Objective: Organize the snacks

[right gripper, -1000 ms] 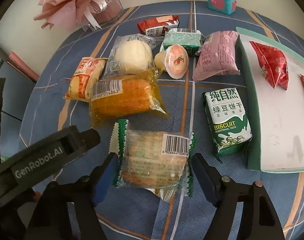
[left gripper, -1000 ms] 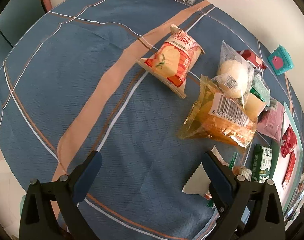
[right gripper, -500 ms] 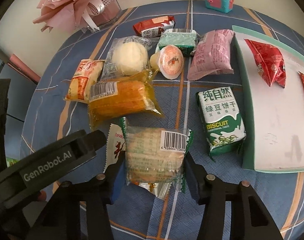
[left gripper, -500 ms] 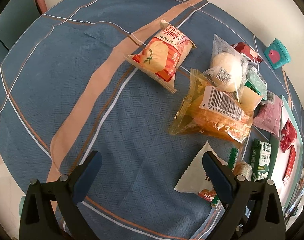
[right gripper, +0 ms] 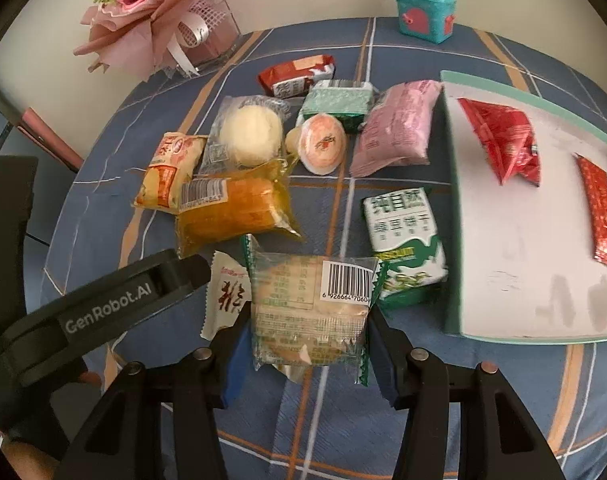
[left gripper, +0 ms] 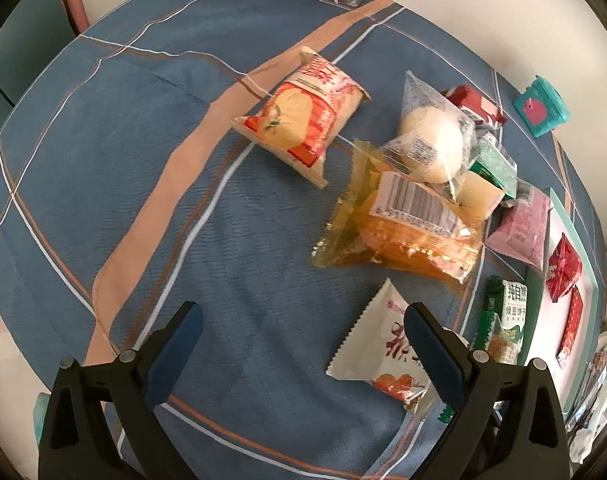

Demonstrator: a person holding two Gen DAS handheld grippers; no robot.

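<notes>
The left gripper (left gripper: 303,340) is held wide open over the blue checked tablecloth (left gripper: 123,160) with nothing between its fingers; since a second ago it has been drawn back a little, so that more of the white sachet (left gripper: 377,344) with its saw-toothed edge is brought into view beside its right finger. That sachet was covered by the cracker packet a second ago.

Further right, the right gripper (right gripper: 307,344) has been closed from a wide stance onto the cracker packet (right gripper: 309,312), which is now pinched at both sides and appears lifted off the cloth. The pick is judged done and the carry to the tray (right gripper: 503,280) is judged next, where two red packets (right gripper: 503,140) are already laid.

The cracker packet is a flat, clear crinkly film with green zigzag ends and a barcode label; some give under the pads is to be expected. Behind it, a glossy orange bag (right gripper: 235,210), a clear-wrapped pale bun (right gripper: 249,140) and a soft pink pouch (right gripper: 395,128) are seen. A squarish green-and-white biscuit pack (right gripper: 403,240) is lying just beside the tray's raised teal wall.
</notes>
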